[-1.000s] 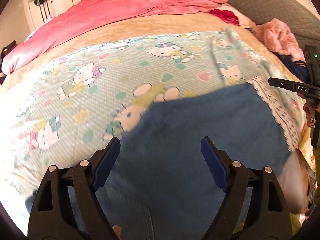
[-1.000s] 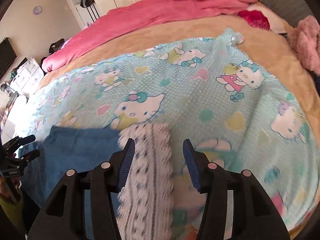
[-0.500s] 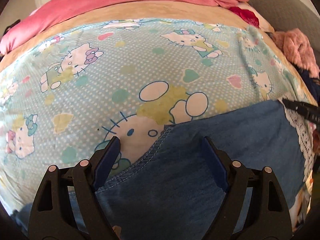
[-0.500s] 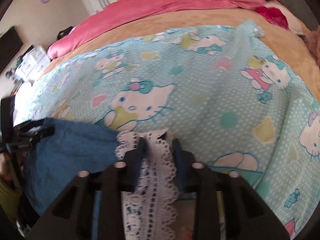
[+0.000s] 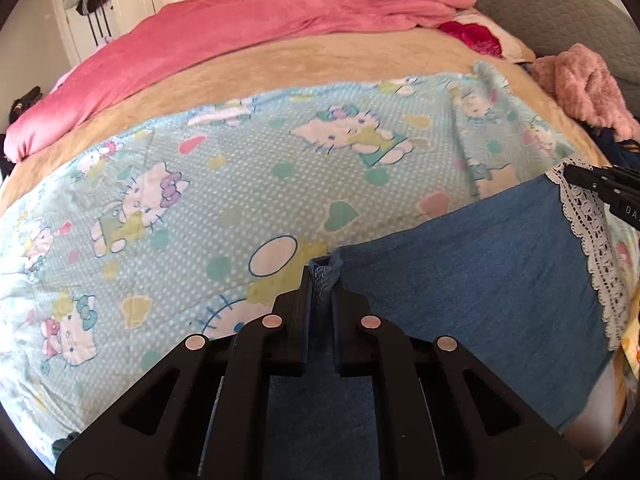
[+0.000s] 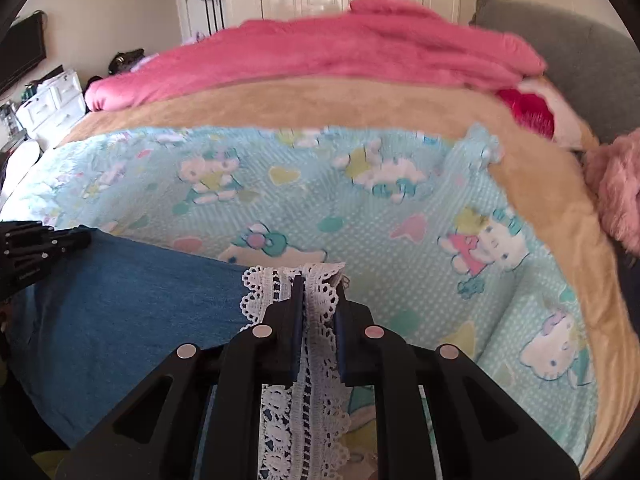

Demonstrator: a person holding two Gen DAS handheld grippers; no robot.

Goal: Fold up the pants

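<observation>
A bed (image 5: 320,64) fills both views, spread with a cartoon-cat blanket (image 5: 248,184) and a pink duvet (image 5: 260,28) heaped at the far end. The pants (image 5: 472,264), blue denim with a white lace hem (image 6: 304,292), lie on the near edge of the blanket, one end hanging off the bed.

The left gripper (image 5: 320,280) has its jaws pinched together on a denim corner (a small bunch of fabric pokes out above the tips). The right gripper (image 6: 316,288) has just been closing, and its jaws are clamped on the lace hem.

This looks like the grasp step of a fold, both corners of one end now taken. Next, I judge, both hands should lift together and carry that edge over the rest of the denim, keeping it taut so it lands square.
</observation>
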